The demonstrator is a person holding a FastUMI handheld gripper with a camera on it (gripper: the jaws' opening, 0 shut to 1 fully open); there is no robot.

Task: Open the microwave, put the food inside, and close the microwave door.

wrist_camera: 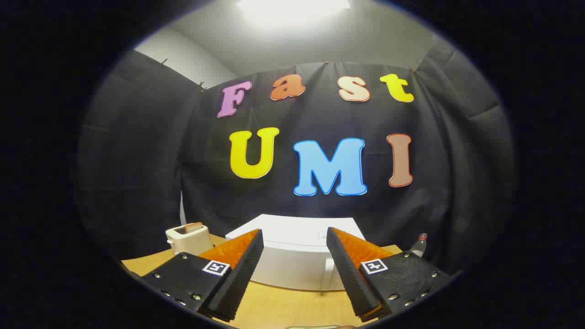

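White and boxy, the microwave [297, 256] sat on a wooden table [274, 304] just ahead of the gripper [295, 237], its door shut and its top face in plain sight. A small pale label showed on the microwave's top near its right front corner, too small to read. A vertical seam ran down the microwave's front toward its right side. No brand name could be made out on it.

The gripper hung in front of the microwave with its fingers [244, 269] spread wide apart and nothing between them; the microwave's front filled the gap. Each finger mount carried a small square black-and-white marker, not lettering.

Bare tabletop lay between the microwave's front edge and the fingers, an open strip of wood. Left of the microwave, set apart from it by a stretch of table, stood a cream toaster [187, 237] with a slice of bread [193, 226] poking up from its slot. Right of the microwave, near its rear corner, a bottle [418, 246] with a red cap stood close to the table's edge. Behind the microwave the black cloth wall hung close, and the microwave's back edge met it with no visible gap.
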